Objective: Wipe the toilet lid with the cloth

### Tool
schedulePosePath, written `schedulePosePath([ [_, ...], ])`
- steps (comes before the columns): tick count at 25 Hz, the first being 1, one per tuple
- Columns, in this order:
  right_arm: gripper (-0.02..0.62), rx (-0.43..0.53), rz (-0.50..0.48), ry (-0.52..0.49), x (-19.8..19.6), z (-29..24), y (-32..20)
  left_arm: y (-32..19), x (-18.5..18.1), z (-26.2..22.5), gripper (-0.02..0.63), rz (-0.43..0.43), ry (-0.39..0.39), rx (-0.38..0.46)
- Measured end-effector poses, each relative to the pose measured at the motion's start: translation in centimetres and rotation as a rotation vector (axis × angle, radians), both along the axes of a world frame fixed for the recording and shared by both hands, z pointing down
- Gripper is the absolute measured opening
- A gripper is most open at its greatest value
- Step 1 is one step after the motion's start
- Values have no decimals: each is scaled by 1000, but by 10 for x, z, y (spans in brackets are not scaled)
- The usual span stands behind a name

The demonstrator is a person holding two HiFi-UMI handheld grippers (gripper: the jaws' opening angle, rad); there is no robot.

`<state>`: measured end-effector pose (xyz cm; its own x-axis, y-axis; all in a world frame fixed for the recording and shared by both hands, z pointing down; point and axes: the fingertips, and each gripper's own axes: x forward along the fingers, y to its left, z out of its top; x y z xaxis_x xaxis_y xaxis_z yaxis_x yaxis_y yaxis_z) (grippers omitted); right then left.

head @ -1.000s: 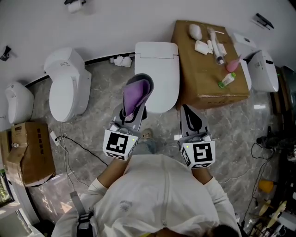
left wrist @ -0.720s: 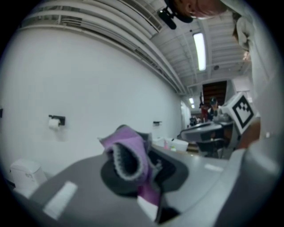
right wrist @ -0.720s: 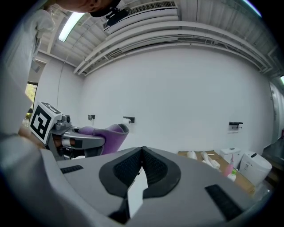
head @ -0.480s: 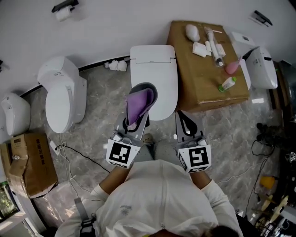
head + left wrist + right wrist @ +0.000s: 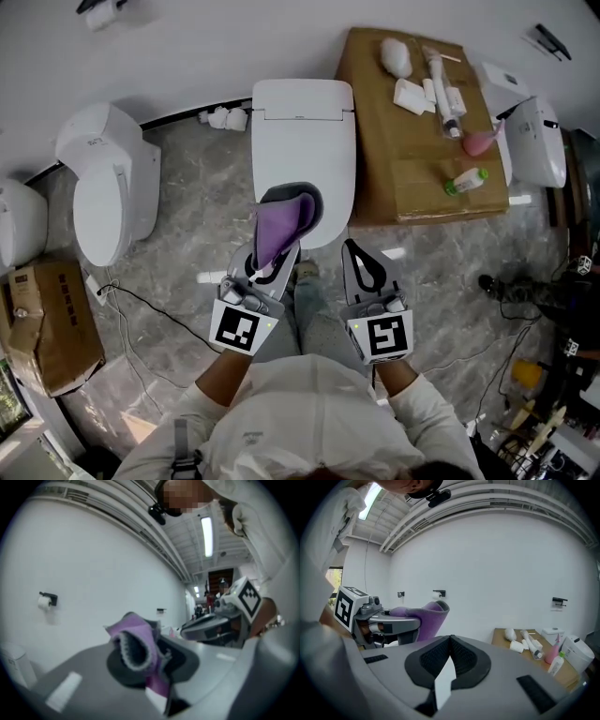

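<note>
A white toilet with its lid (image 5: 302,141) down stands ahead of me against the wall. My left gripper (image 5: 286,202) is shut on a purple cloth (image 5: 277,230), which bunches out between the jaws over the front end of the lid; the folded cloth (image 5: 136,644) fills the left gripper view. My right gripper (image 5: 360,258) is shut and empty, its tips just off the lid's front right corner, over the floor. In the right gripper view the jaws (image 5: 451,641) meet with nothing between them, and the cloth (image 5: 426,620) shows at the left.
A second white toilet (image 5: 103,183) stands to the left. A cardboard box (image 5: 422,131) at the right carries bottles and cleaning items, with a white appliance (image 5: 534,141) beyond it. Another carton (image 5: 42,323) and a cable lie on the marble floor at the left.
Both grippers have come down and back toward the toilet's front; the left one with the cloth now sits over the lid's front end rather than its middle. Both stayed shut.
</note>
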<state>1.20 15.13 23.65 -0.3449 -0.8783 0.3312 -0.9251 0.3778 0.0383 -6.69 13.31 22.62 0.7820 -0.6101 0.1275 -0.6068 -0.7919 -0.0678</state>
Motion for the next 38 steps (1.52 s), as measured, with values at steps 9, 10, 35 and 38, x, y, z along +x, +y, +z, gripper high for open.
schedulePosePath([
  [9, 11, -65, -37, 1, 6, 82, -26, -5, 24, 87, 49, 46, -34, -83],
  [10, 11, -74, -40, 1, 7, 92, -29, -5, 25, 96, 49, 47, -38, -91],
  [35, 11, -310, 56, -32, 39, 305, -38, -25, 42, 262, 49, 44, -104, -255],
  [38, 11, -330, 57, -31, 41, 318, -39, -29, 44, 271, 49, 25, -95, -271],
])
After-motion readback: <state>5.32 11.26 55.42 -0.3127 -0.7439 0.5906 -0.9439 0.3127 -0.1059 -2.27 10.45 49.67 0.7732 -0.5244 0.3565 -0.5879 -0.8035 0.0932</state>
